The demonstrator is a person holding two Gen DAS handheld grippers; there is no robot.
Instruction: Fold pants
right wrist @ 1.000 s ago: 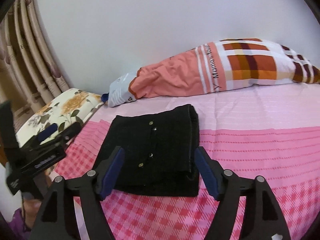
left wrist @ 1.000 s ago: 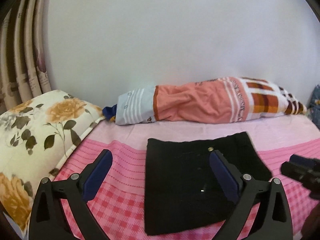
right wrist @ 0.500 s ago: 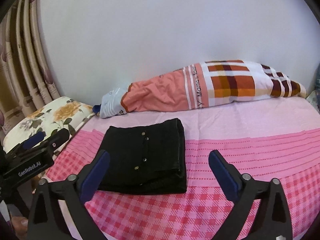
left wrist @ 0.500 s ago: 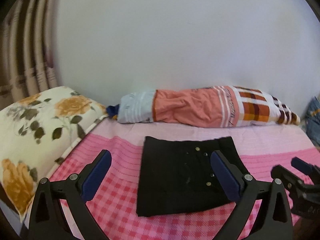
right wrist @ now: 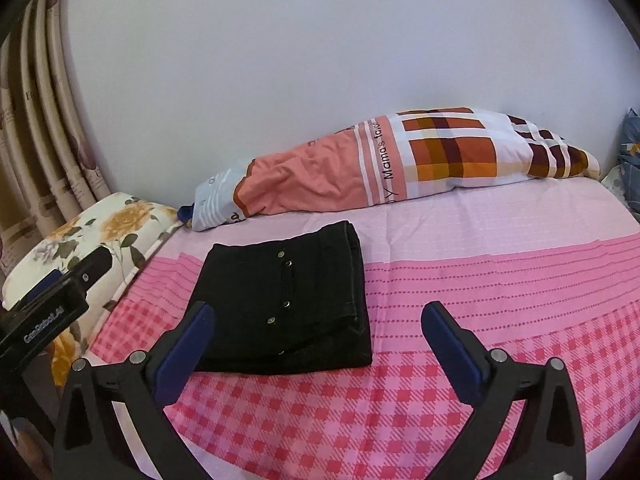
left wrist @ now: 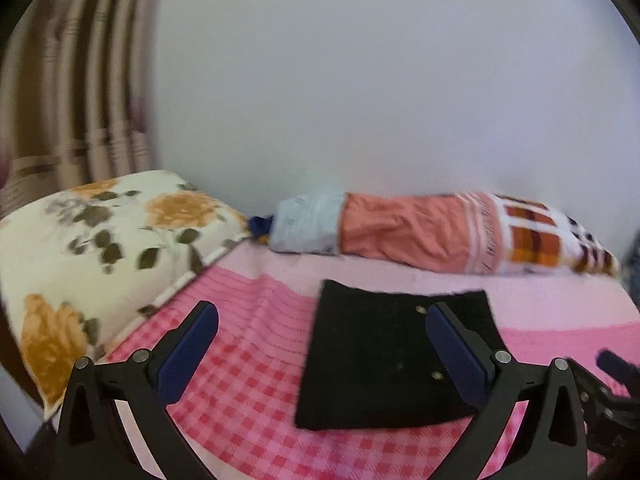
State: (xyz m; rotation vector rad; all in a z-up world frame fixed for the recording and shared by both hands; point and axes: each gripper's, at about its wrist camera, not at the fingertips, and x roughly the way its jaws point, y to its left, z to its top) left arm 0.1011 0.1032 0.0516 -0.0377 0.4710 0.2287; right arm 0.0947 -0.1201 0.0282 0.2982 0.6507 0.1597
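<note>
Black pants (right wrist: pixel 284 304) folded into a compact rectangle, lying flat on the pink checked bedsheet (right wrist: pixel 480 300); small metal studs in a line down the top layer, thick fold edge on the 3 o'clock side in the right wrist view. In the left wrist view the pants (left wrist: pixel 380 360) sit at center, slightly blurred.

Left gripper (left wrist: pixel 320 344): jaws spread wide and opening, nothing pinched; its 3 o'clock finger overlaps the pants in view, contact unclear. Right gripper (right wrist: pixel 316 340): jaws spread wide, nothing between the pads, only sheet; pants lie at its 11 o'clock, behind the left finger. Each gripper shows at the edge of the other's view, at 9 o'clock in the right wrist view.

Patchwork orange-and-plaid pillow (right wrist: pixel 400 168) at 12 o'clock of the pants, along the white wall (right wrist: pixel 320 60). Floral pillow (left wrist: pixel 100 248) at 9 o'clock. Striped curtain (right wrist: pixel 44 132) beyond it at 10 o'clock.
</note>
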